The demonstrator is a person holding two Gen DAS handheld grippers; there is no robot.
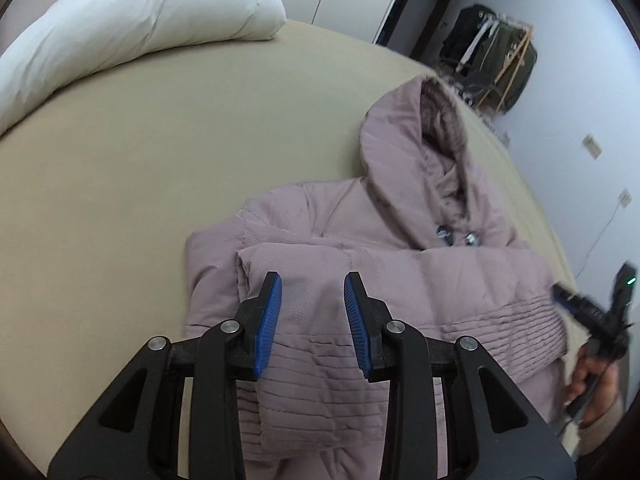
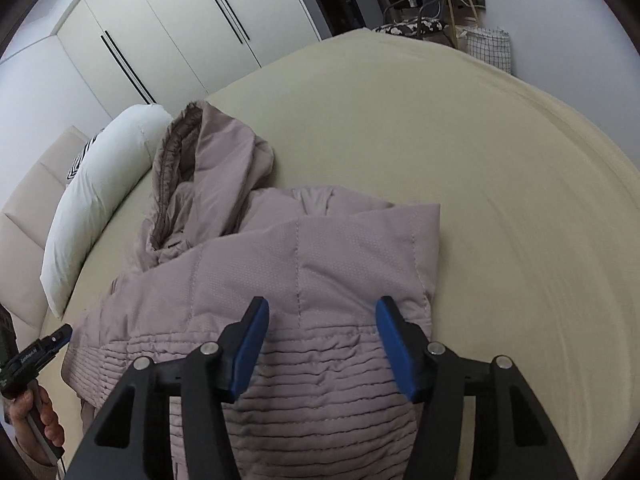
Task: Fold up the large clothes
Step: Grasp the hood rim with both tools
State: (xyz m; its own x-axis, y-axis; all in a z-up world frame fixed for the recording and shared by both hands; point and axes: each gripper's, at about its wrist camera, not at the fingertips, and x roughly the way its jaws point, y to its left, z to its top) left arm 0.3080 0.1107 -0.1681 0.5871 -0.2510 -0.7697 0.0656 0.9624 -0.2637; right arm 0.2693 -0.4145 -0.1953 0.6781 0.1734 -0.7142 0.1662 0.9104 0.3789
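A: Left wrist view, entry one. Coat (image 1: 400, 264): mauve, quilted, hooded, fur-like trim along the hood (image 1: 432, 136) rim, two metal snaps at the collar, close-set stitched bands at the hem. Both sleeves look folded in over the front.

B: Right wrist view agrees. Coat (image 2: 280, 280) lies on the bed (image 2: 480, 160), hem edge nearest both cameras.

A: Surface: beige sheet, smooth. White pillow (image 1: 140, 12) at the head end. White wardrobe (image 2: 160, 32) beyond the bed; clothes rack (image 1: 492, 60) by the far wall.

B: Long axis runs hem to hood, away from the cameras; hood (image 2: 192, 168) points to the far side of the bed, tilted toward the pillow (image 2: 96, 200).

A: Left tool (image 1: 312, 280): jaws apart, above the banded hem, nothing pinched.

B: Right tool (image 2: 320, 304): jaws wider apart, nothing between the pads. Cannot tell if they touch the cloth.
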